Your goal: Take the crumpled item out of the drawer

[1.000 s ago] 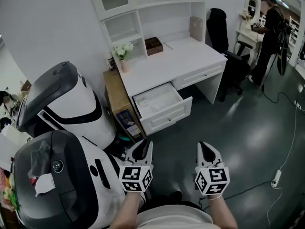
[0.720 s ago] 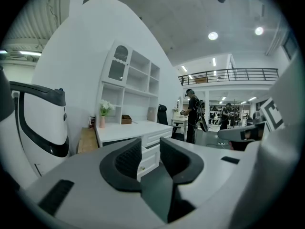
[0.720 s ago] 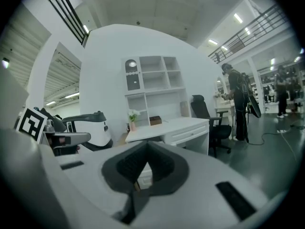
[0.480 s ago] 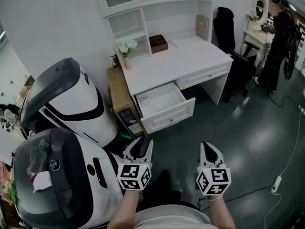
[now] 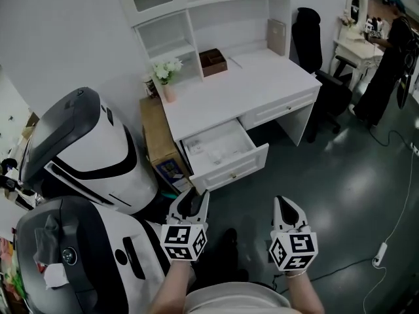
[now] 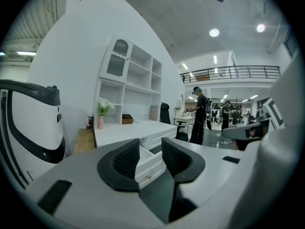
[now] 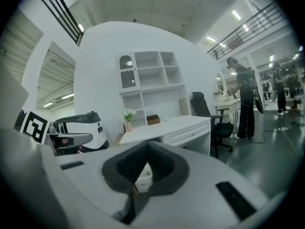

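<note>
Two grippers, approach step judged in hand. Left gripper (image 5: 196, 198): jaws parted, just been opening, nothing between. Item (image 5: 214, 153) is faintly seen in the open drawer (image 5: 230, 169), well ahead. Right gripper (image 5: 286, 201): clenched, empty. Next: drawer to be reached, item pinched.

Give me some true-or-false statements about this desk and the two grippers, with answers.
1. The desk drawer is pulled open. True.
2. The left gripper grips something. False: its jaws, which have just been opening, stand apart with nothing between them.
3. Flowers stand on the desk. True.
4. The black chair is at the desk's left end. False: it stands at the right end.
5. The right gripper reaches into the drawer. False: it hangs over the floor, short of the desk, jaws together.
</note>
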A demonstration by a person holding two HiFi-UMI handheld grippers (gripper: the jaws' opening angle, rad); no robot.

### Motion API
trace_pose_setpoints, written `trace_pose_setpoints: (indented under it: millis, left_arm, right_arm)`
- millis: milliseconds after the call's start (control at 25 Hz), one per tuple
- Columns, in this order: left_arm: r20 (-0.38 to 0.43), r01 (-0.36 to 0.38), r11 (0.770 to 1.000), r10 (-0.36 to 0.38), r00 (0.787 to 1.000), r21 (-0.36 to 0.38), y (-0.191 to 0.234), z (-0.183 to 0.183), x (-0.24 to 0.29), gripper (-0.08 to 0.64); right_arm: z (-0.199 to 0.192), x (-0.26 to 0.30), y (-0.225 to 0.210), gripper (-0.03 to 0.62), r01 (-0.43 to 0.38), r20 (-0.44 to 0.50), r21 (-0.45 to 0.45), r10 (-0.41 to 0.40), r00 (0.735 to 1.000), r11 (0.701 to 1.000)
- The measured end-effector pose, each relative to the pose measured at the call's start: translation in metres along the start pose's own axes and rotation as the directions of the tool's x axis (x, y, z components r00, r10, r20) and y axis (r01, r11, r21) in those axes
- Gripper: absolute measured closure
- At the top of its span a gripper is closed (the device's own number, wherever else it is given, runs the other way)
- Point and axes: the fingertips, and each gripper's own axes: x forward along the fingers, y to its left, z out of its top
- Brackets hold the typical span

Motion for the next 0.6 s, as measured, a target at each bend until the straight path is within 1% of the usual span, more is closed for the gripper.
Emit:
trace_pose_setpoints:
  millis: [200, 600]
  left_arm:
    - [-0.004, -0.004, 1.0, 0.004, 1.0, -0.015, 0.023, 0.006, 0.045, 0.428]
    - [-0.02, 0.012, 0.999, -0.013, 1.0, -0.031, 0.076, 0.024, 0.129, 0.418]
  right_arm:
    - [0.014, 0.046, -0.01, 0.591, 0.013, -0.006, -0.01, -0.014, 1.0, 1.0]
    - [0.047, 0.141, -0.008, 0.591, 0.02, -0.009, -0.021, -0.02, 1.0, 1.0]
